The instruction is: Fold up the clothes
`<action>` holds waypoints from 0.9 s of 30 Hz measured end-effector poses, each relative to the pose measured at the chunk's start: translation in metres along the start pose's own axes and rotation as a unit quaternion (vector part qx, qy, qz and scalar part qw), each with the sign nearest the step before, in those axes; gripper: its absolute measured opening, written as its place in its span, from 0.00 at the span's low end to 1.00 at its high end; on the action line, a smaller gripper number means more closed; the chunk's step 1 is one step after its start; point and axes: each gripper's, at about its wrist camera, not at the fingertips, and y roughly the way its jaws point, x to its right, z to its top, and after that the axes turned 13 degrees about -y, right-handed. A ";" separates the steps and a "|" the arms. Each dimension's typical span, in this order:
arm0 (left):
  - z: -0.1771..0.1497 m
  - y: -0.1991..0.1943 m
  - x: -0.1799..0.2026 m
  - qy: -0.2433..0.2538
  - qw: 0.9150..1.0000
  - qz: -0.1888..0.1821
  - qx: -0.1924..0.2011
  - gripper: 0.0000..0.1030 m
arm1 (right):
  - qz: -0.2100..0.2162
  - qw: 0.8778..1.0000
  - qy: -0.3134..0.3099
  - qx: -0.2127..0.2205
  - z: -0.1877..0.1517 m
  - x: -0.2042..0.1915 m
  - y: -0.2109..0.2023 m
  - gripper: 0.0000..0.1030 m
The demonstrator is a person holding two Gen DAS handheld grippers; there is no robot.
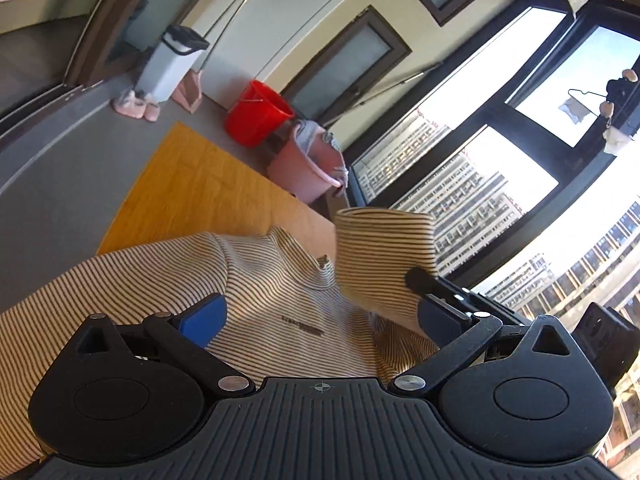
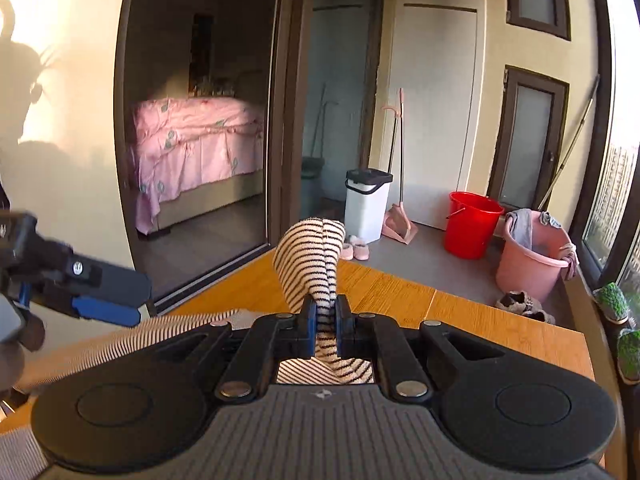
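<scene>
Striped fabric is pinched tight between the closed pads of the right gripper [image 2: 324, 320], a sleeve of the striped top [image 1: 256, 280] lifted clear of the bench [image 2: 460, 320]. Sleeve-folding is judged under way; next, the sleeve is to be carried across the body and laid flat. Nothing is held by the left gripper [image 1: 320, 312], jaws wide apart over the chest.

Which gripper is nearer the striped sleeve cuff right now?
Right. The right gripper is shut on the cuff, which sticks up between its pads. The left gripper is open over the shirt's chest, beside the cuff and not touching it.
</scene>
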 end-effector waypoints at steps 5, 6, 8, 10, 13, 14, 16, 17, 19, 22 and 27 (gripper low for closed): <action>-0.001 0.025 -0.016 -0.034 0.999 0.012 -0.025 1.00 | 0.041 0.998 -0.036 -0.020 -0.015 -0.045 0.014 0.15; -0.002 0.026 -0.019 -0.038 0.999 0.011 -0.026 1.00 | 0.064 0.997 -0.033 -0.021 -0.018 -0.046 0.010 0.22; -0.002 0.027 -0.025 -0.047 0.999 0.005 -0.024 1.00 | 0.097 0.995 -0.028 -0.019 -0.027 -0.046 -0.007 0.35; -0.002 0.027 -0.029 -0.055 0.998 0.001 -0.017 1.00 | 0.101 0.995 -0.012 -0.015 -0.036 -0.038 -0.027 0.46; -0.001 0.034 -0.029 -0.056 0.998 0.011 -0.009 1.00 | 0.092 0.995 0.021 -0.012 -0.056 -0.019 -0.060 0.49; -0.002 0.037 -0.028 -0.050 0.999 0.018 -0.009 1.00 | 0.074 0.997 0.030 -0.014 -0.064 -0.010 -0.069 0.49; -0.008 0.049 -0.020 -0.012 0.999 0.039 -0.015 1.00 | 0.047 0.998 0.048 -0.019 -0.075 0.006 -0.075 0.52; -0.011 0.055 -0.015 0.009 0.999 0.050 -0.018 1.00 | 0.035 0.997 0.065 -0.024 -0.082 0.014 -0.078 0.52; -0.018 0.067 -0.006 0.051 0.996 0.072 -0.024 0.98 | 0.020 0.994 0.106 -0.036 -0.098 0.030 -0.080 0.53; -0.025 0.081 -0.002 0.085 0.991 0.099 -0.034 0.79 | 0.025 0.986 0.161 -0.042 -0.121 0.039 -0.082 0.56; -0.032 0.087 -0.002 0.122 0.985 0.120 -0.025 0.27 | 0.040 0.983 0.178 -0.035 -0.139 0.025 -0.085 0.59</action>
